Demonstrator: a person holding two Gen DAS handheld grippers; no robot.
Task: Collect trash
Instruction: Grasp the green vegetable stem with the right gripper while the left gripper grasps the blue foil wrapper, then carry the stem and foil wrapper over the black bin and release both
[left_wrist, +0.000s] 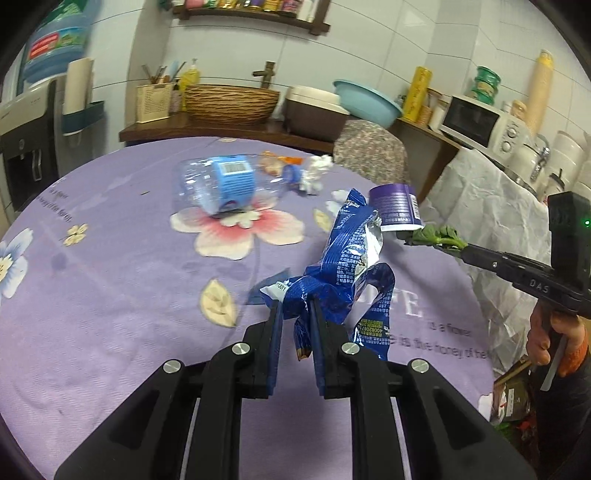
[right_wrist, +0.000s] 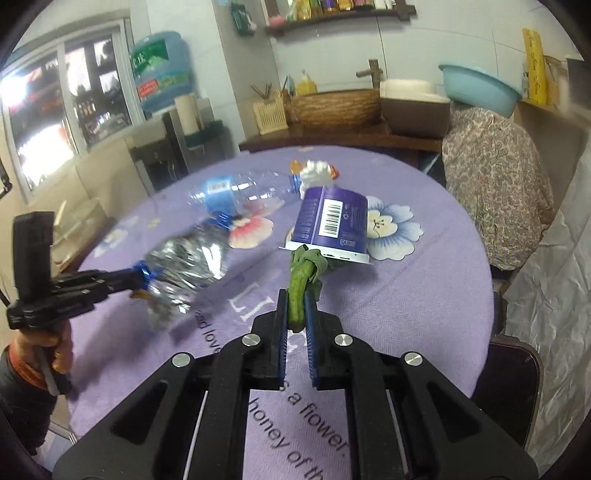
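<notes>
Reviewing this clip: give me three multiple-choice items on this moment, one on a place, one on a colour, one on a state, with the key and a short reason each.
1. Where does the clear plastic bottle lie?
A. on its side on the purple tablecloth
B. inside the wicker basket
C. on the wall shelf

2. What colour is the upside-down cup with the barcode?
A. red
B. purple
C. yellow

3. What does the right gripper hold?
A. nothing, its fingers stand wide open
B. a white crumpled tissue
C. a green vegetable stalk

Answers: 1 A, the bottle rests flat on the cloth over a pink flower print. 2 B, its wall is purple with a white rim at the bottom. 3 C, the right wrist view shows the stalk pinched between the closed fingers.
</notes>
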